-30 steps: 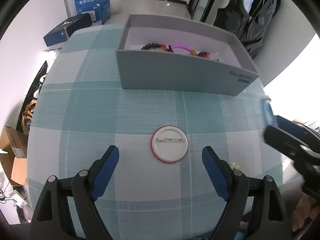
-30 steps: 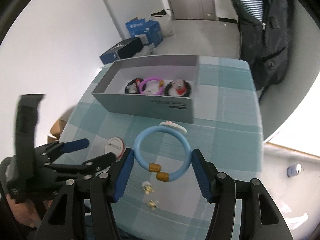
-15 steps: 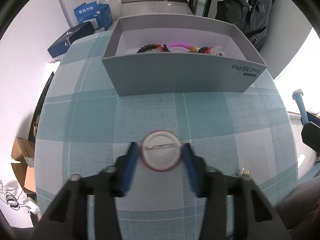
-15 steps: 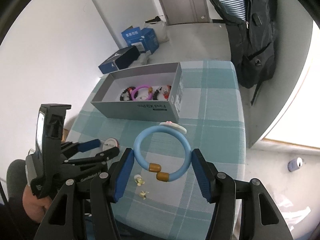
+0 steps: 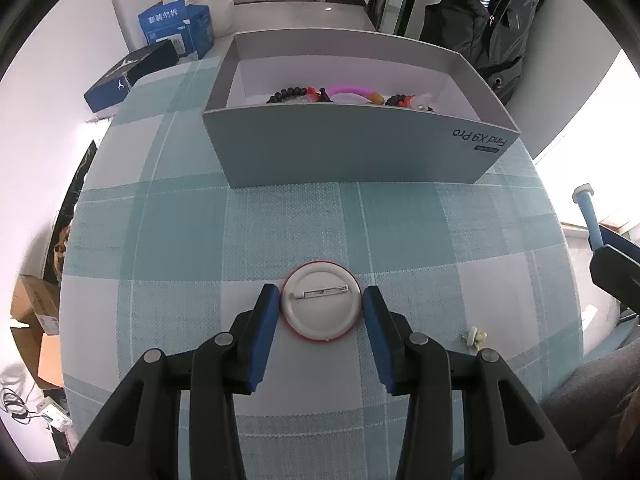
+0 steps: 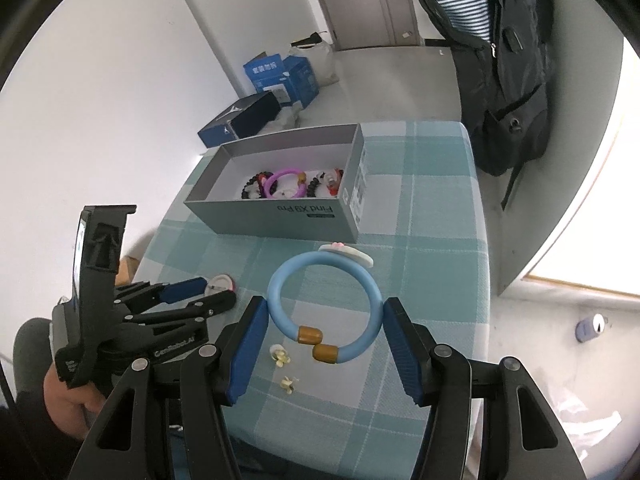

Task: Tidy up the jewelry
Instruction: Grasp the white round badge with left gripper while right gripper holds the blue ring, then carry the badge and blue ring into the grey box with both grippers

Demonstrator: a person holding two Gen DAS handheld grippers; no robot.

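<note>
Badge: a round white pin-back badge with a red rim, laid face down on the checked cloth; its front is hidden, and in the right wrist view only a sliver is seen behind the left gripper's fingers.
Left gripper: the 2 blue pads are closed in against the badge's sides, with no gap seen on either side; whether the badge is lifted off the cloth cannot be told.
Bracelet: a light blue ring with 2 brown end caps and a white-and-pink charm at its far side, held between the right gripper's pads above the cloth.
Right gripper: fingers part closed on the bracelet, 1 pad at each side of the ring; in the left wrist view only a dark edge of it is seen, cut off at the frame's right side.
Box: a grey open box near the far end of the cloth, well apart from badge and bracelet; a purple bangle and dark bead bracelets lie inside, half hidden by the near wall in the left wrist view.
Earrings: 2 small pale yellow pieces on the cloth just below the bracelet; too small for their shape to be made out.
Jacket: dark, hung beyond the table's far right corner; its lower part is cut off by the table edge.
</note>
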